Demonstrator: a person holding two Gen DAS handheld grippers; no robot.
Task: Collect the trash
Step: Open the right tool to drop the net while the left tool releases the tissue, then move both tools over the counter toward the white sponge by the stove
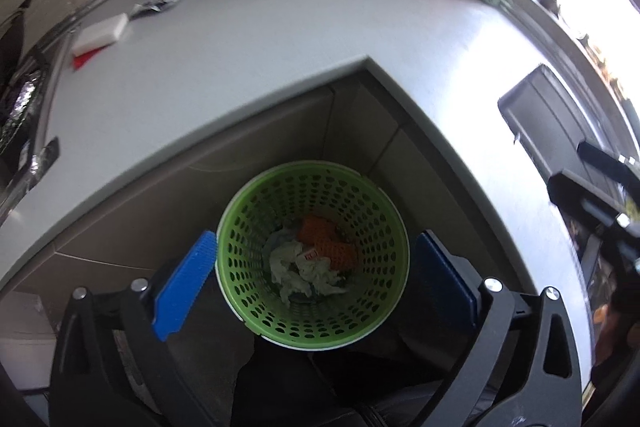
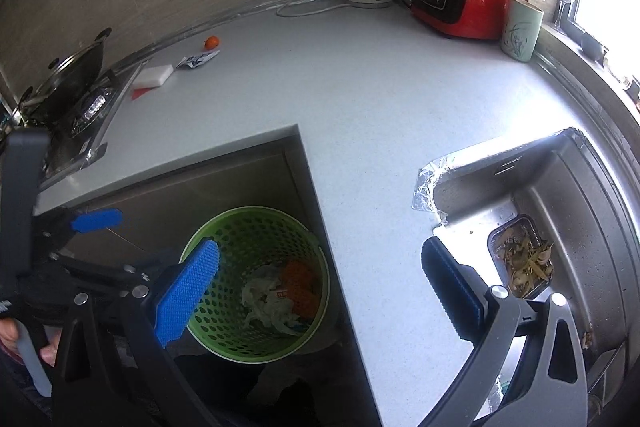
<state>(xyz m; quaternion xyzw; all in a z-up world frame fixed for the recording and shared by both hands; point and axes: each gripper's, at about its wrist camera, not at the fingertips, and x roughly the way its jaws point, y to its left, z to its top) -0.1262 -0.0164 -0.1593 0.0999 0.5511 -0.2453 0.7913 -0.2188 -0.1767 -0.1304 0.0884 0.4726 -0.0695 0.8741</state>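
Trash fills the bottom of the green basket (image 1: 312, 255): crumpled white paper (image 1: 298, 277) beside an orange mesh piece (image 1: 326, 241), loosely heaped with no clear long axis. The basket stands upright on the floor in the inner corner of the white countertop (image 1: 260, 39), its round mouth facing up.

The left gripper (image 1: 320, 281) hangs directly above it, pointing down, jaws spread wide and holding nothing; the basket shows between its blue pads (image 1: 186, 283).

The right gripper (image 2: 320, 285) also tilts downward over the counter's edge, jaws wide apart and empty, the basket (image 2: 256, 279) by its left pad and the sink (image 2: 560, 211) by its right.

At the counter's far side lie a wrapper (image 2: 198, 60), a small orange fruit (image 2: 211, 43) and a white sponge (image 2: 154, 75), well apart from both grippers.
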